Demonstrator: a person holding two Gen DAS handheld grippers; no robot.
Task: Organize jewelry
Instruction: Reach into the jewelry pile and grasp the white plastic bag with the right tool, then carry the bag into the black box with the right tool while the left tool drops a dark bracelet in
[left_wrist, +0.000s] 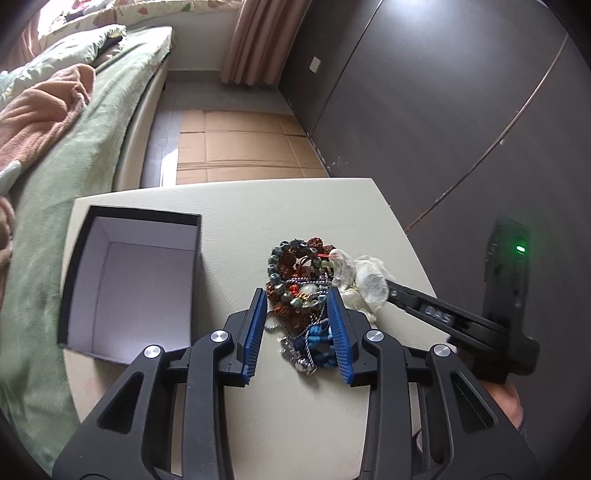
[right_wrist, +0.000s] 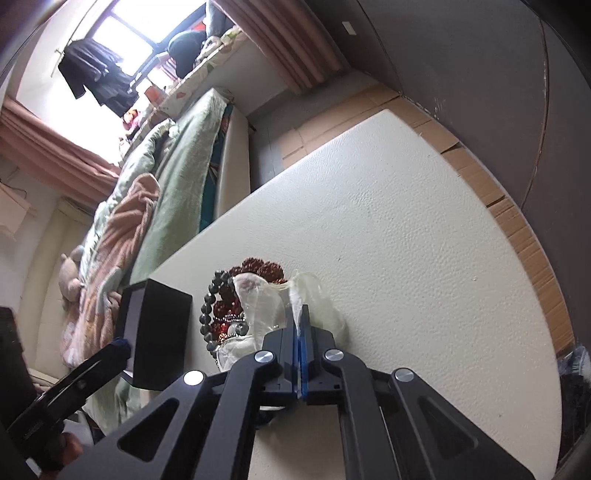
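Note:
A tangled heap of bead bracelets and chains (left_wrist: 301, 288) lies mid-table; it also shows in the right wrist view (right_wrist: 225, 314). My left gripper (left_wrist: 297, 299) is open, its blue pads on either side of the heap's near part. A clear plastic bag (left_wrist: 360, 277) lies at the heap's right. My right gripper (right_wrist: 300, 314) is shut on that clear plastic bag (right_wrist: 273, 295); it shows from the side in the left wrist view (left_wrist: 388, 286). An open black box (left_wrist: 129, 280) with a white inside stands left of the heap, empty.
The cream table (left_wrist: 258, 206) stands beside a bed (left_wrist: 74, 122) with green and pink blankets. Cardboard sheets (left_wrist: 236, 144) cover the floor beyond. A dark wall (left_wrist: 443, 92) runs along the right. The black box (right_wrist: 159, 332) stands near the table's bed-side edge.

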